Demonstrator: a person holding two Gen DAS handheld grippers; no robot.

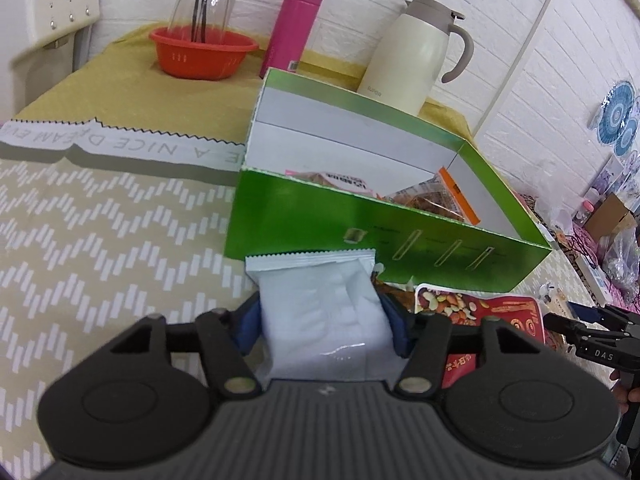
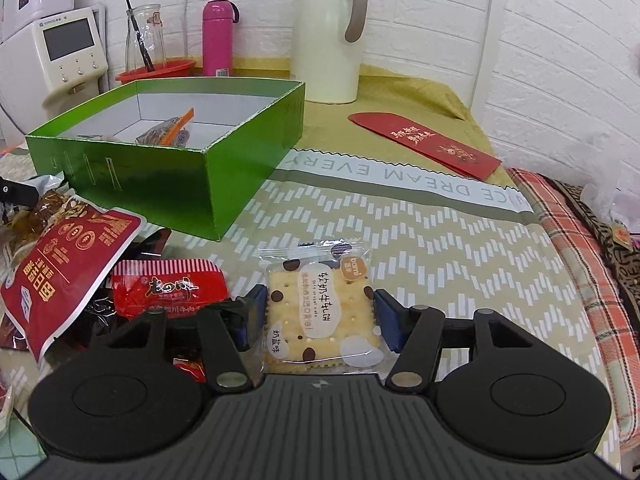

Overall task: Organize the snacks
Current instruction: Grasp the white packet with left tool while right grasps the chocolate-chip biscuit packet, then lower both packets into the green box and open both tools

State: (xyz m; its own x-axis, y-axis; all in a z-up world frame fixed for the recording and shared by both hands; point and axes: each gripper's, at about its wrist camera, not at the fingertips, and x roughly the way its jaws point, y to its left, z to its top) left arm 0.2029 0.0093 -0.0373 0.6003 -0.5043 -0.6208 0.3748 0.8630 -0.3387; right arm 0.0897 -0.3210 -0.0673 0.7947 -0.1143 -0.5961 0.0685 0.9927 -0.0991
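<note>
Two handheld grippers work over a table covered by a chevron-patterned cloth (image 2: 440, 248) with a yellow-green cloth beyond it toward the far edge. The left gripper (image 1: 320, 320) has its blue pads against both sides of a white snack packet (image 1: 320, 312), pinching it just in front of the near wall of the green box (image 1: 380, 224); its jaws stand partly closed on the packet. The right gripper (image 2: 318, 316) straddles a clear-wrapped cracker packet (image 2: 320, 308) lying flat on the chevron cloth near the front edge; its jaws are spread wide, one pad (image 2: 256, 312) on each side of the packet, and firm contact cannot be confirmed. The green box is open-topped with a white interior and sits left of centre on the table; an orange-edged snack packet (image 2: 168, 130) lies inside it. To the left of the cracker packet lies a pile of loose snacks, including a red nut pouch (image 2: 68, 256) and a small red packet (image 2: 168, 288). Along the far edge stand a cream thermal jug (image 2: 328, 40), a pink flask (image 2: 218, 36) and a glass jar (image 2: 144, 36) set in a red bowl (image 1: 204, 54). A red envelope (image 2: 424, 144) lies toward the far right corner.
</note>
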